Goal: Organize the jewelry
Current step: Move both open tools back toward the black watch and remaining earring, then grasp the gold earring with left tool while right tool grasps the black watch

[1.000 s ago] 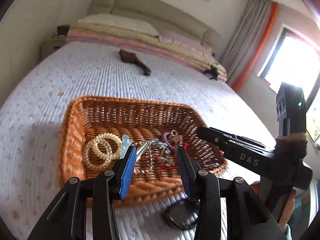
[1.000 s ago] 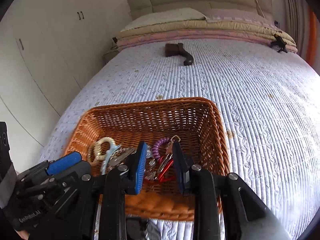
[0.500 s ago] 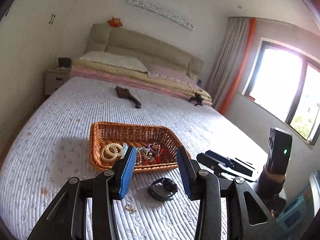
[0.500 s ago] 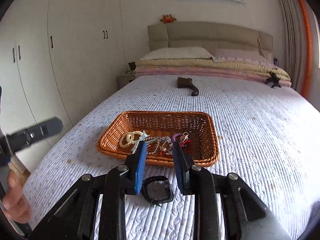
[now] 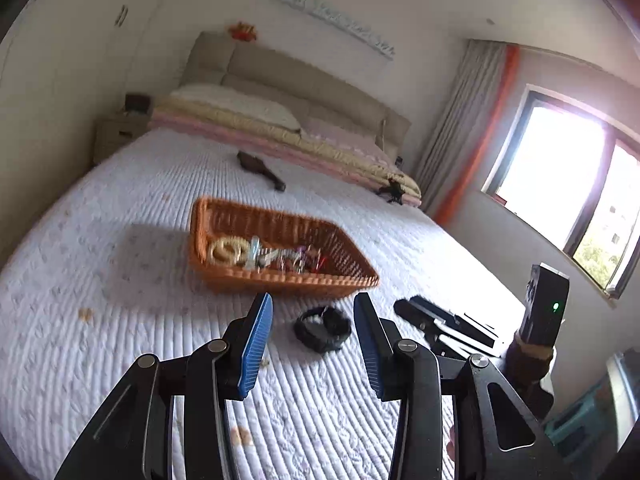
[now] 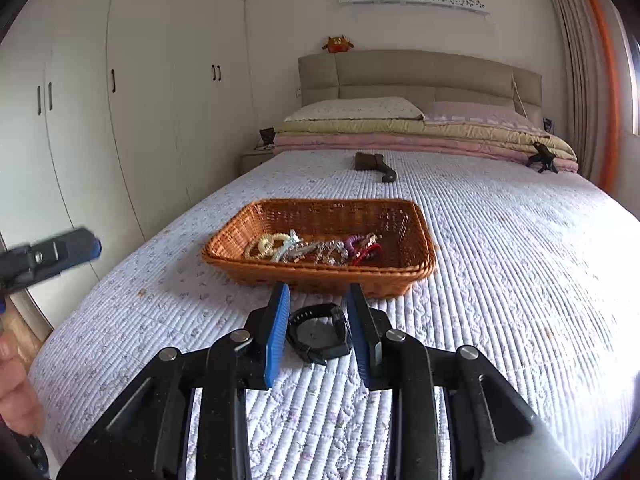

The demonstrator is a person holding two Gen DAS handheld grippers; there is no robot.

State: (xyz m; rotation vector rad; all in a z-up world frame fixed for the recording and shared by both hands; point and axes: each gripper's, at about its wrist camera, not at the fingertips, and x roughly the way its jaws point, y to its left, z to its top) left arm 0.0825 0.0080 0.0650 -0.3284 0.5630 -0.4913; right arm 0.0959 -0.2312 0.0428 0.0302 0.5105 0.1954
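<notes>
The bed (image 6: 500,240) fills most of the room, its quilted white cover running from the foot edge up to the folded bedding (image 6: 420,132) stacked against the headboard. A wall of white wardrobes (image 6: 120,120) runs close along one side, and a window (image 5: 560,184) with a grey-and-orange curtain (image 5: 472,128) stands on the other. One wicker basket (image 6: 408,236) sits on the cover nearer the foot edge than the headboard, well in from both side edges. The jewelry (image 6: 316,250) lies heaped along its near wall: pale coiled bands toward the wardrobe end, silvery chains in the middle, purple and red pieces toward the window end. I can't count them singly. One black watch (image 6: 320,334) lies on the cover just outside the basket's near wall, not touching it.

Far up the cover, one dark brush (image 6: 374,164) lies near the bedding, and a small black object (image 6: 542,156) rests at its window-side corner. The wide cover between the basket and them is bare.

The right gripper (image 6: 318,320) hangs over the foot of the bed with its blue pads spread, the watch showing between them, untouched. The left gripper (image 5: 312,334) is likewise spread and holding nothing, the watch just beyond its tips.
</notes>
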